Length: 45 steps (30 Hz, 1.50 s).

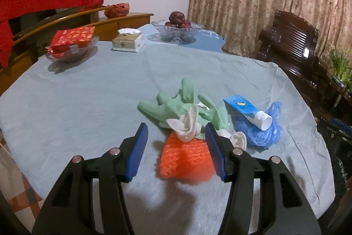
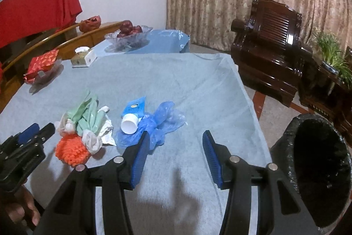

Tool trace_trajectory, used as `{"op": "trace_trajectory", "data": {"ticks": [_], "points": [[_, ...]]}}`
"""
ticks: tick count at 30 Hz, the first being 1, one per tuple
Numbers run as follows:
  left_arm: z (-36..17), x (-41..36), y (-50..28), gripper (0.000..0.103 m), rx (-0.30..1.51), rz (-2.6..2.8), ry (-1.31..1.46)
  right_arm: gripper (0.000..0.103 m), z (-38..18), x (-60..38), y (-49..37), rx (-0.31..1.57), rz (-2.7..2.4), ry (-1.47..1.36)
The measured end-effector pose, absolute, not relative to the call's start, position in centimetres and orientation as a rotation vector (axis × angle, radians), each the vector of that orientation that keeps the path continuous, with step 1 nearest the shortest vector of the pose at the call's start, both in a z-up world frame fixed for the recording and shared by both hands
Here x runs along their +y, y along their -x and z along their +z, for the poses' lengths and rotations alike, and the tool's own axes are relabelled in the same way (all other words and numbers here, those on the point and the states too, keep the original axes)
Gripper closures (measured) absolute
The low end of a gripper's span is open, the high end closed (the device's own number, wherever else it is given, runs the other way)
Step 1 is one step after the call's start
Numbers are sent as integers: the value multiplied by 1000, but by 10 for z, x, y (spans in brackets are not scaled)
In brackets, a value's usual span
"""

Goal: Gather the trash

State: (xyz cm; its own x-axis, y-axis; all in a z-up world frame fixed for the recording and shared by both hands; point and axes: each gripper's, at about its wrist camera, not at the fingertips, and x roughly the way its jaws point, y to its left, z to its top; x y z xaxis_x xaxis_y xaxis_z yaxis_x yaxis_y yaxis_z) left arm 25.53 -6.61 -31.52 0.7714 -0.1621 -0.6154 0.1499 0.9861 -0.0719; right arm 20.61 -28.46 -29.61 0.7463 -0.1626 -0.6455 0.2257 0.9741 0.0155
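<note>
Foil (image 2: 107, 136) seemingly half-hidden under gloves (image 2: 88, 116); both hand-held grippers (image 1: 176, 151) (image 2: 173, 158) spread, empty

blue tube (image 1: 246, 110): I see a yellow round mark and print, too blurred to read.
tissue box (image 1: 128, 42): dark emblem, unreadable.

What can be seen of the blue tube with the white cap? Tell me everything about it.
The tube is a squeezable one, plastic by the look of it, blue-bodied with a round yellow mark and small print too blurred to read. Its wide white cap is on. The flat crimped end points toward the far side of the table. It lies on its side on the grey-blue tablecloth, cap end propped on a crumpled blue plastic bag. No gripper touches it.
</note>
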Motion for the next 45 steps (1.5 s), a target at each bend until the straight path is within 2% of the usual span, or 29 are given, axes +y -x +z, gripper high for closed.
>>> {"op": "trace_trajectory", "data": {"ticks": [5,7,9,11,25,35,37,38,39,40,41,42,45], "points": [[-331,-72,-273,56,693,-195,2,54,-308,-279,-218,725,-198,-80],[-336,-72,-279,70,703,-215,4,54,-312,-275,-221,736,-190,-77],[-335,-71,-281,89,698,-248,16,53,-314,-270,-224,744,-182,-75],[-330,-72,-278,92,677,-264,15,53,-316,-264,-226,747,-169,-69],[-284,-36,-248,95,564,-226,55,54,-308,-232,-232,728,-101,-62],[-309,-15,-239,96,642,-182,37,54,-316,-210,-237,735,-55,-60],[-317,-12,-239,95,674,-170,35,54,-317,-208,-238,738,-54,-58],[-321,-10,-238,90,691,-161,39,54,-318,-209,-239,741,-54,-58],[-325,-8,-238,78,703,-154,44,54,-319,-210,-239,742,-56,-56],[-327,-8,-238,71,709,-152,43,54,-319,-210,-239,742,-57,-57],[-327,-8,-237,54,704,-146,41,54,-319,-211,-239,743,-58,-58],[-327,-8,-236,49,692,-140,40,54,-320,-211,-240,745,-59,-59],[-327,-11,-238,48,689,-160,38,54,-320,-212,-240,746,-60,-52]]}}
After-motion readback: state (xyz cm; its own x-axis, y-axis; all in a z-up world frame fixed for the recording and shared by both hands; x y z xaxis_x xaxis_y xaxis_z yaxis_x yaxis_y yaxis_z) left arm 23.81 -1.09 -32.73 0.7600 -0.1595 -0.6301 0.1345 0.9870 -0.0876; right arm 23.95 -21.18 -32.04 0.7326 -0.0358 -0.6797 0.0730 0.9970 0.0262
